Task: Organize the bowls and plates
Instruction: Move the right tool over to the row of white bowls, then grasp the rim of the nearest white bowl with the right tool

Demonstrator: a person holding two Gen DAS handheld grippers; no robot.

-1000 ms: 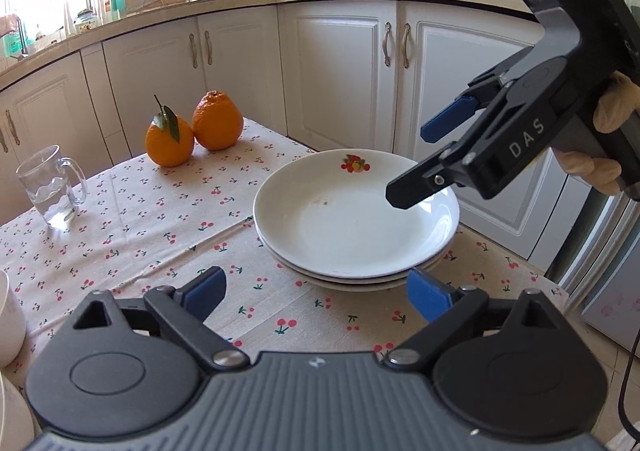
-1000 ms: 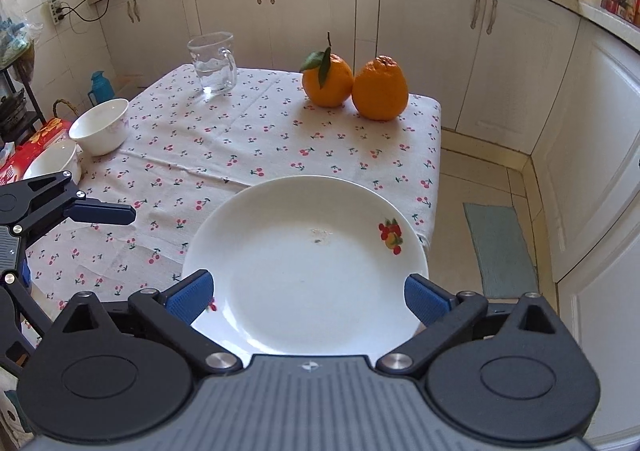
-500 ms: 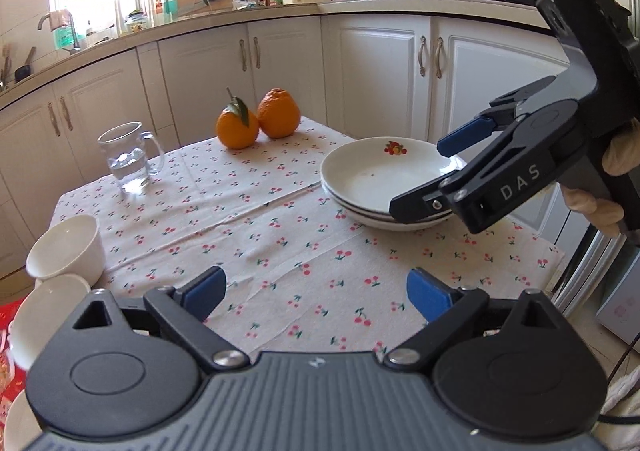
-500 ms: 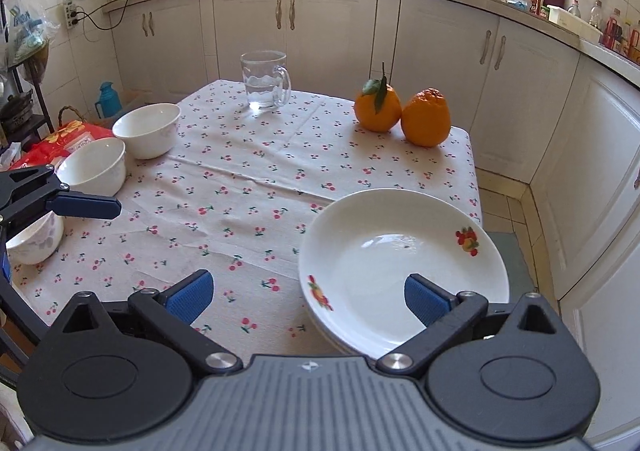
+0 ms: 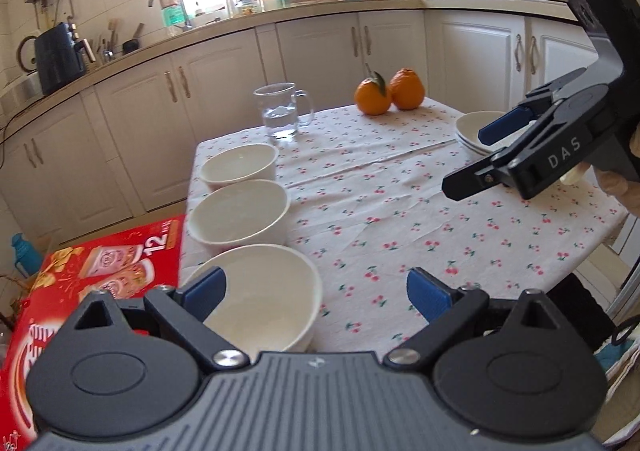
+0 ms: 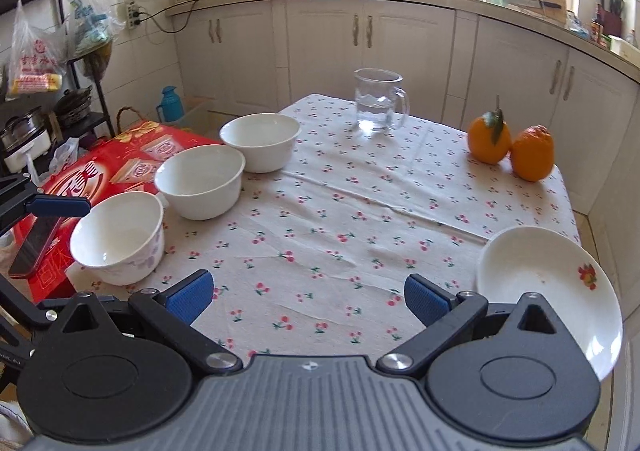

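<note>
Three white bowls stand in a row on the table's left side: the near one, the middle one and the far one. A stack of white plates with a fruit motif sits at the right edge. My left gripper is open and empty, with its left finger over the near bowl. My right gripper is open and empty above the cloth; it also shows in the left wrist view, in front of the plates.
A glass mug of water and two oranges stand at the far side of the cherry-print tablecloth. A red carton with a dark phone on it lies left of the table. White cabinets surround the table.
Both grippers have pulled back and swung left, away from the plate stack. The three bowls have come into view, and the left gripper now hovers at the near bowl.
</note>
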